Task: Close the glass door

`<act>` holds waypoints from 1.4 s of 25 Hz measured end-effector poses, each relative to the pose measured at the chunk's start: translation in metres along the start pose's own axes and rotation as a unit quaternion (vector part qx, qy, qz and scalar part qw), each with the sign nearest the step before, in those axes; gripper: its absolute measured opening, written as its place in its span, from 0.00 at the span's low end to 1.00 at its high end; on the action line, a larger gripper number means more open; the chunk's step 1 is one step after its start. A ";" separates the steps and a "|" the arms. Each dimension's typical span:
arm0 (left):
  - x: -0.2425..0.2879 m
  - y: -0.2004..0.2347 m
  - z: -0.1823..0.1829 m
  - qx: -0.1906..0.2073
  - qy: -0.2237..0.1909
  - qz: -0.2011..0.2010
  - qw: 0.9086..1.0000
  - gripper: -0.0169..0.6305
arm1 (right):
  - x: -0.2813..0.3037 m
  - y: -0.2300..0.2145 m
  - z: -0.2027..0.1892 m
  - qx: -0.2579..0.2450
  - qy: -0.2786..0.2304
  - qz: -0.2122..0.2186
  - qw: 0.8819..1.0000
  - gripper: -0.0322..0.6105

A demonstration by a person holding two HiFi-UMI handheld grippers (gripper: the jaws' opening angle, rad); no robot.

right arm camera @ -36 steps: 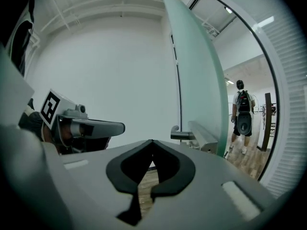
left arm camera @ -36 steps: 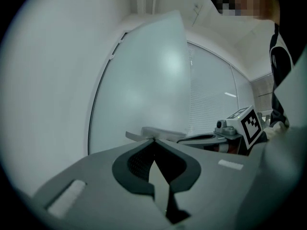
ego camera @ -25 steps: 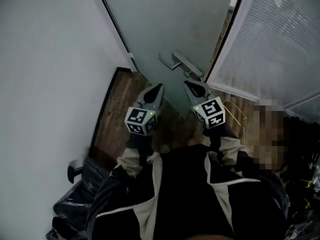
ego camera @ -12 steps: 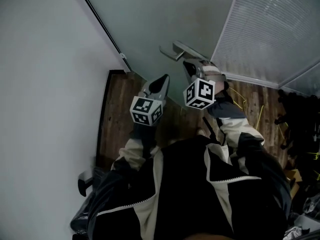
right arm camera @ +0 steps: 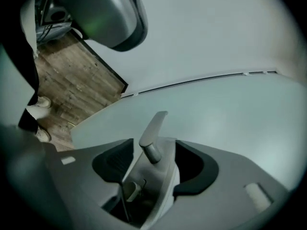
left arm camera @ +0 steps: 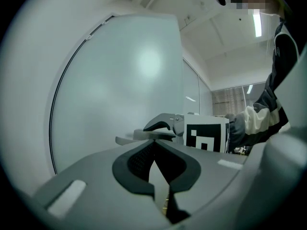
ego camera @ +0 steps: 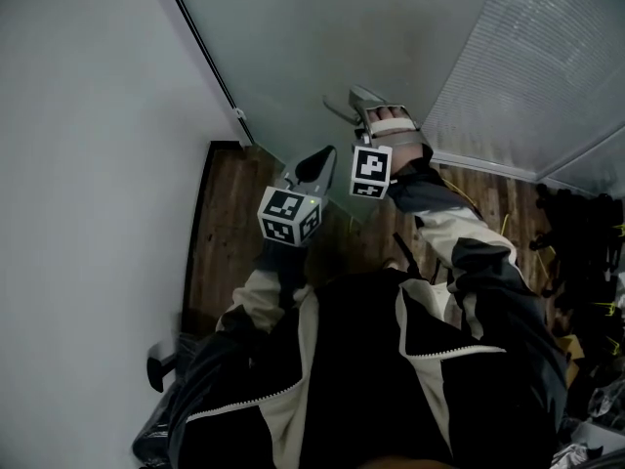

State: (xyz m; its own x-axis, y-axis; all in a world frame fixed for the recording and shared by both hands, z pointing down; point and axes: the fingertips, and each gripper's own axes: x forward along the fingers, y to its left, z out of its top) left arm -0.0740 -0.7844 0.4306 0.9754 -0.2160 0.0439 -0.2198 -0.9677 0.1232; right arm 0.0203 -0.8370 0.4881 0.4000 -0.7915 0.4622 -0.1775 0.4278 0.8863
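The frosted glass door [ego camera: 312, 37] fills the top of the head view, and its metal lever handle [ego camera: 344, 106] juts out towards me. My right gripper [ego camera: 376, 117] is rolled on its side at the handle. In the right gripper view its jaws are opening and stand wide on either side of the lever [right arm camera: 152, 128] and its plate, with a gap at each pad. My left gripper [ego camera: 319, 162] hangs lower left of the handle, pointing at the glass, its tips together on nothing. In the left gripper view the lever [left arm camera: 144, 136] shows beyond the tips.
A white wall [ego camera: 88, 164] runs down the left, with a black door frame strip [ego camera: 198, 213] at the wooden floor [ego camera: 234, 233]. A ribbed glass panel [ego camera: 547, 76] stands at the right. Dark clutter [ego camera: 586, 252] and a yellow cable [ego camera: 508, 228] lie on the floor at the right.
My right gripper has risen to the lever, rolled onto its side and gone from shut to open around it. The gap beside the door's edge no longer shows. The left gripper has barely moved.
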 end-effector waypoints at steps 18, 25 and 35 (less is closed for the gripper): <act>0.017 -0.002 0.002 0.002 -0.005 -0.009 1.000 0.03 | 0.036 -0.008 -0.042 -0.017 0.036 0.001 0.999 0.25; 0.028 0.003 0.007 0.009 -0.002 0.005 1.000 0.03 | 0.071 -0.022 -0.079 0.000 0.060 -0.019 0.998 0.25; 0.055 0.007 0.018 0.000 -0.012 0.046 0.999 0.03 | 0.130 -0.049 -0.136 0.010 0.075 -0.023 0.997 0.25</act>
State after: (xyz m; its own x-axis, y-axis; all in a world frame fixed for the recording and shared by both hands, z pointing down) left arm -0.0220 -0.8056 0.4157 0.9514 -0.3064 0.0316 -0.3079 -0.9439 0.1190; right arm 0.2030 -0.9011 0.5006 0.5376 -0.7349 0.4133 -0.1738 0.3831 0.9072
